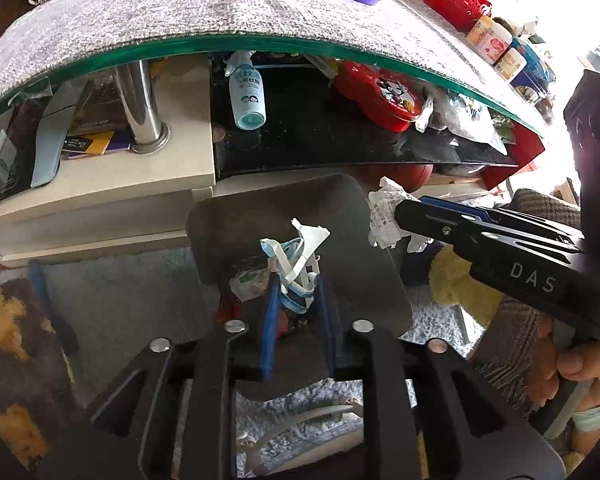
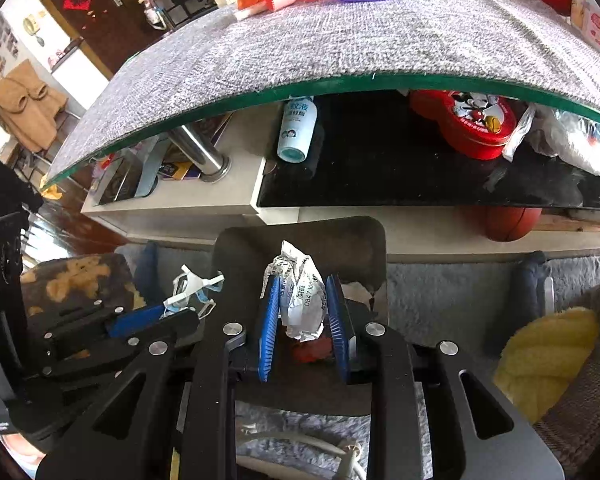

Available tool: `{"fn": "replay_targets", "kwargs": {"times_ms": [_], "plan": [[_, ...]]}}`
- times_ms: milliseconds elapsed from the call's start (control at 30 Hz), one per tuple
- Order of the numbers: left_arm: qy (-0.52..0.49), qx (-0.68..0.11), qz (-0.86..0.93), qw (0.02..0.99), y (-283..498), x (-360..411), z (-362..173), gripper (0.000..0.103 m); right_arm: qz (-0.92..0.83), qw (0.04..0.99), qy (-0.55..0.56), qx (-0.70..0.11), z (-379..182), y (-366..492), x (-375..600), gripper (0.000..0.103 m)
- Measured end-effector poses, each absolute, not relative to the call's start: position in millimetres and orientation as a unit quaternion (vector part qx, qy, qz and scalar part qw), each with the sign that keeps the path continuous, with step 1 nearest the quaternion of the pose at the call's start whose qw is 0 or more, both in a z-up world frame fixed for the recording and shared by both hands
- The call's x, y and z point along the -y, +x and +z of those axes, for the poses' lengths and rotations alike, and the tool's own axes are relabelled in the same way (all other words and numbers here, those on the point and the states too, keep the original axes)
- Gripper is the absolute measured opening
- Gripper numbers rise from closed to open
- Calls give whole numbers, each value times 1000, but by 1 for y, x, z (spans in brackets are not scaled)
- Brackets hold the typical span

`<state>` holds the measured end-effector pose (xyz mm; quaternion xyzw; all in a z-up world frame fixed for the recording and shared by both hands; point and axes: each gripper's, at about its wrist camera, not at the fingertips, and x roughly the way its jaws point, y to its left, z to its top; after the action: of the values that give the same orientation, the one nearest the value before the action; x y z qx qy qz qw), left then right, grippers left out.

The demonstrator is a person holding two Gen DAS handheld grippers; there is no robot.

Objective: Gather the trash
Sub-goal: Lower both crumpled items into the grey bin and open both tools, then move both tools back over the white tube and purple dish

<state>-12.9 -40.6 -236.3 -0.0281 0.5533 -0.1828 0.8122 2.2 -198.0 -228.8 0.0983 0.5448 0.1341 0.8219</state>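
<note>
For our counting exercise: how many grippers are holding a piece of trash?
2. The left gripper holds a tangled face mask over the bin; the right gripper holds crumpled paper beside it.

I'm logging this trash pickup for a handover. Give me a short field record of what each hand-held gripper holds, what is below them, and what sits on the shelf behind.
left hand-held gripper: jaws around a tangle of white and blue strips, apparently a face mask
right hand-held gripper: closed on a crumpled printed paper
below both: dark bin, some trash already inside
floor: grey shaggy rug
shelf under glass table: pale blue spray bottle lying down, red cartoon tin
progress: neither piece dropped yet
</note>
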Motion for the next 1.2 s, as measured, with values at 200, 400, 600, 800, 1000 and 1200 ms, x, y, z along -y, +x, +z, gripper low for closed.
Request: {"fn": "replay_targets", "kwargs": {"times_ms": [200,400,600,800,1000,1200], "plan": [[-27,-550,-175,816,-11,36,-234,36,123,822,112,-544,-229,6,206,45],[-19,-538,-168,826,-10,34,-223,44,111,824,129,-540,-222,9,217,65],[-18,-501,-159,851,-1,31,-184,61,96,848,141,-501,-181,18,233,85],[-21,-464,-139,874,25,24,-142,65,84,880,133,-448,-127,41,246,93],[-34,-444,-128,886,61,21,-114,65,54,901,108,-416,-99,80,257,96],[-28,-443,-118,888,103,22,-111,65,39,900,109,-421,-108,124,266,96]]}}
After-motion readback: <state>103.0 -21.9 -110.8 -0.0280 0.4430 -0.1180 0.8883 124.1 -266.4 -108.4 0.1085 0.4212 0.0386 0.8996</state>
